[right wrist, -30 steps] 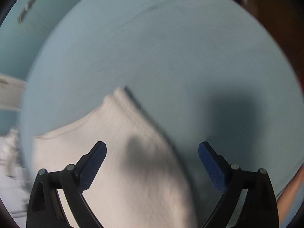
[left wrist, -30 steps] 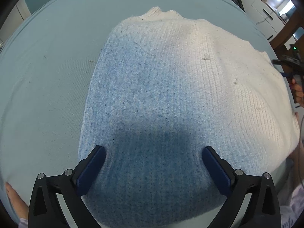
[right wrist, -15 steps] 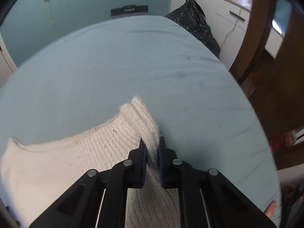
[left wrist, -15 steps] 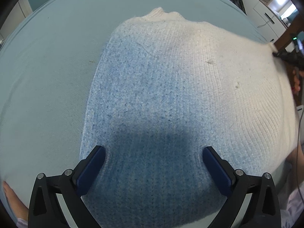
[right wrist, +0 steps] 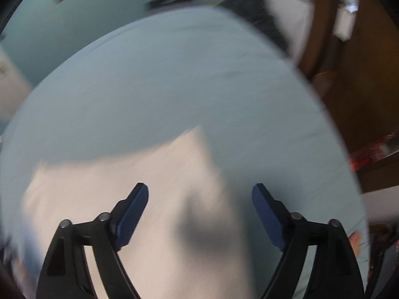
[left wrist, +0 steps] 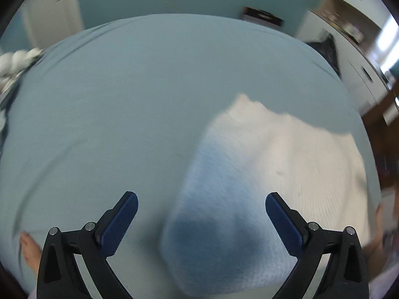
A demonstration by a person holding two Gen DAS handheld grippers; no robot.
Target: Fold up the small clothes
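Both claws gape empty over the bed (left wrist: 124, 99); the knit sweater (left wrist: 249, 174) lies flat ahead of the left claw (left wrist: 201, 204) and under the right claw (right wrist: 200, 200); between folds, I reckon; next, pinch an edge.

No readable text, label, brand, number or sign in either view. Both frames motion-blurred; sweater (left wrist: 261, 174), bed sheet (left wrist: 124, 112) and tongs pads (right wrist: 132, 216) carry no legible marking.

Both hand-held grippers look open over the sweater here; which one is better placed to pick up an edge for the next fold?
Probably the left hand-held gripper: the sweater has its side edge between the open fingers. The right sits over flat knit.
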